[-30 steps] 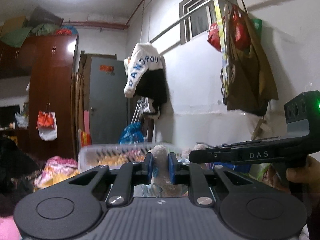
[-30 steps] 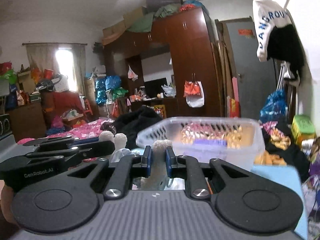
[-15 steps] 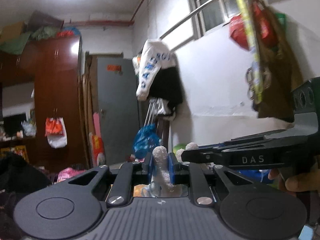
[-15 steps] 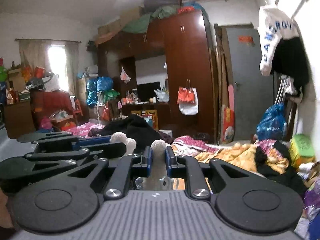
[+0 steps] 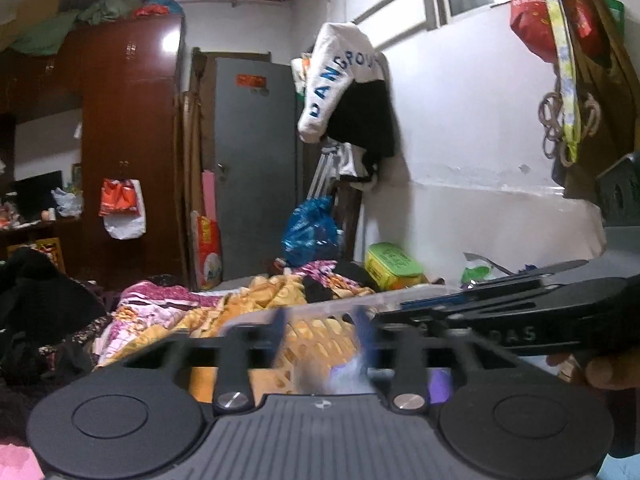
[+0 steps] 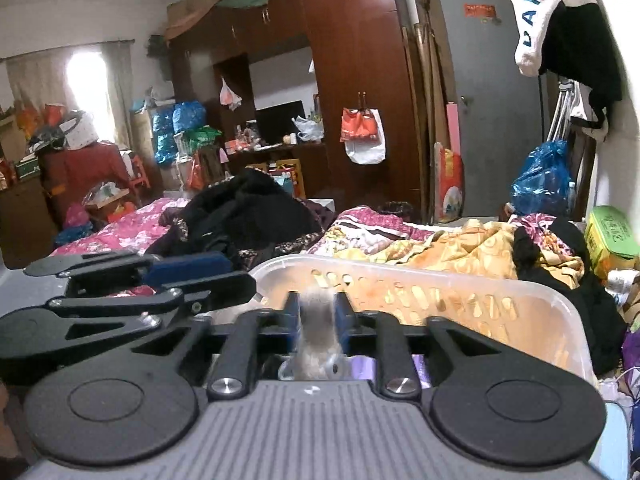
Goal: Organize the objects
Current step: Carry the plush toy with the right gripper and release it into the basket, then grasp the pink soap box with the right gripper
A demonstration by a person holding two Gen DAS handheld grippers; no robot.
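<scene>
Both grippers have just been opening over the clear basket (image 6: 460,300). The left gripper (image 5: 320,330) fingers stand apart, empty. The right gripper (image 6: 317,312) fingers are half open around a fuzzy white toy (image 6: 318,328).

The basket (image 6: 460,280) lies directly ahead of both grippers, its top open. A heap of bedding (image 6: 460,244) presses against its far rim and black clothes (image 6: 580,300) crowd its right side. The left gripper (image 6: 192,276) blocks the basket's left edge.
</scene>
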